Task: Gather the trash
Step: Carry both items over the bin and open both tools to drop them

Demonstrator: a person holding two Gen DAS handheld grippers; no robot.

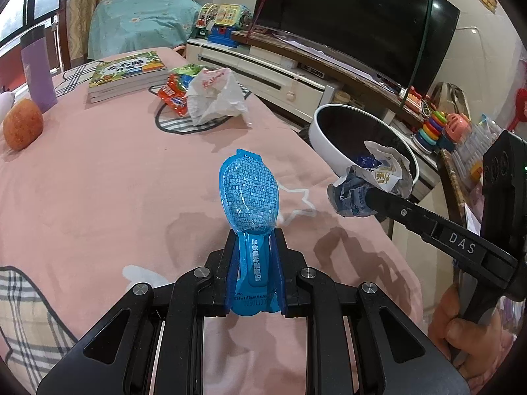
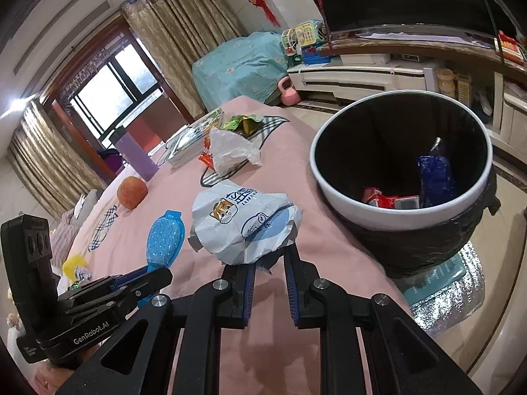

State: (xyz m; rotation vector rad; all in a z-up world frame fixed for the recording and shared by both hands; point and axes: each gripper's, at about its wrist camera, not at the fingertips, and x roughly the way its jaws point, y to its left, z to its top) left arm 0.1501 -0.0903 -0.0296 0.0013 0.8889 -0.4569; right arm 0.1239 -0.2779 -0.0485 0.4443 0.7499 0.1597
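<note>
My left gripper [image 1: 253,240] is shut on a blue plastic blister pack [image 1: 248,191] and holds it above the pink tablecloth [image 1: 115,171]. It also shows in the right wrist view [image 2: 164,240]. My right gripper [image 2: 268,256] is shut on a crumpled white wrapper with a cat print [image 2: 243,223], just left of the trash bin [image 2: 378,210]. In the left wrist view the wrapper [image 1: 369,184] hangs at the bin's rim [image 1: 329,161]. The bin holds several wrappers [image 2: 431,177].
On the table lie a white plastic bag [image 1: 214,95], red snack packets [image 1: 171,95], a green packet [image 2: 240,121], books [image 1: 128,75], a purple bottle [image 1: 38,69] and an orange fruit [image 1: 23,125]. A TV stand [image 1: 296,79] is behind the bin.
</note>
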